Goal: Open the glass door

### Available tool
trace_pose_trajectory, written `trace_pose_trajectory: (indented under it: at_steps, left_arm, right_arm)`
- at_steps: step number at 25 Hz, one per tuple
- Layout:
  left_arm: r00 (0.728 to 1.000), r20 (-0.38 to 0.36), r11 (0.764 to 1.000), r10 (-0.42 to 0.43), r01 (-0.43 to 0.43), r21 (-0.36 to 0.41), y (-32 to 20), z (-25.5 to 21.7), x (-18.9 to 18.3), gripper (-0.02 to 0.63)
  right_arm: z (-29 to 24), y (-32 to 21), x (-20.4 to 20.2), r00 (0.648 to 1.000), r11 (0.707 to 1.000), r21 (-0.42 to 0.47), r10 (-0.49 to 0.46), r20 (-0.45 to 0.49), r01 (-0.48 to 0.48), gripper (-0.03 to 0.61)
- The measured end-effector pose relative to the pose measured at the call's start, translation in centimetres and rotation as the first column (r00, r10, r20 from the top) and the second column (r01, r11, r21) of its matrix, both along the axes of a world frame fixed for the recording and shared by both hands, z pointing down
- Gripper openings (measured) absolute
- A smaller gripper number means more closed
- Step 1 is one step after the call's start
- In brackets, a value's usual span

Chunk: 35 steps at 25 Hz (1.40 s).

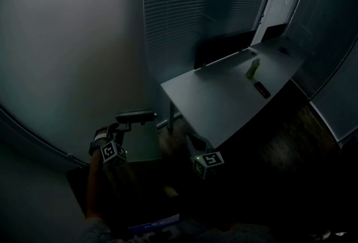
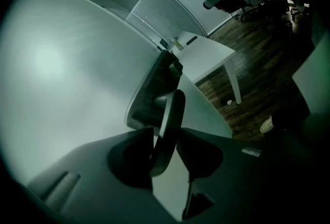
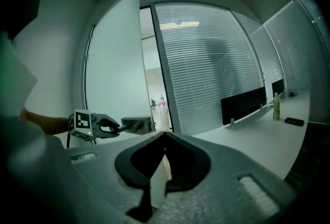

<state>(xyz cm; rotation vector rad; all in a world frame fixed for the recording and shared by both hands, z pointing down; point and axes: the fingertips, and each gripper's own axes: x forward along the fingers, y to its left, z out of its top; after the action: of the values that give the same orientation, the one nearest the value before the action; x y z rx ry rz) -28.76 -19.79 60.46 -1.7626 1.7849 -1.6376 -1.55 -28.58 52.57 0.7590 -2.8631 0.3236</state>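
clamping the left hand-held gripper (image 2: 166,138) on the door handle (image 2: 172,109), the person is holding the glass door (image 3: 113,53) ajar, seemingly needing a wider swing, while the right hand-held gripper (image 3: 165,135) is idling closed and empty.

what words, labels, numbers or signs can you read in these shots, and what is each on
No text is readable.
Black-and-white square markers, no letters: left marker cube, right marker cube.
Small white label on the left hand-held gripper body: too blurred.
Blue-lit strip at the head view's bottom edge: print too small.
Green bottle on the white desk: label too small.
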Motion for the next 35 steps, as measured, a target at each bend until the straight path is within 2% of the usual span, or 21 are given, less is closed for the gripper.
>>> trace_pose_trajectory:
  at_steps: [9, 18, 29, 35]
  left_arm:
    - [0.998, 0.014, 0.998, 0.056, -0.056, 0.017, 2.5, -0.2, 1.9, 0.14]
    - [0.997, 0.01, 0.996, 0.082, -0.083, 0.024, 4.8, -0.2, 3.4, 0.14]
    - [0.992, 0.029, 0.992, 0.122, -0.123, 0.004, 8.5, 0.1, 5.2, 0.136]
    - [0.989, 0.038, 0.989, 0.145, -0.145, -0.009, 10.3, 0.2, 5.9, 0.131]
  right_arm:
    - [0.9, 3.7, 0.6, 0.999, 0.999, 0.016, 0.028, -0.027, -0.028, 0.003]
    - [-0.6, 7.9, 1.2, 0.998, 0.998, 0.045, 0.05, -0.025, -0.049, 0.003]
    - [-0.6, 11.5, 3.7, 0.995, 0.994, 0.064, 0.095, -0.037, -0.093, 0.003]
    - [-0.1, 13.2, 3.8, 0.995, 0.995, 0.064, 0.085, -0.049, -0.082, 0.003]
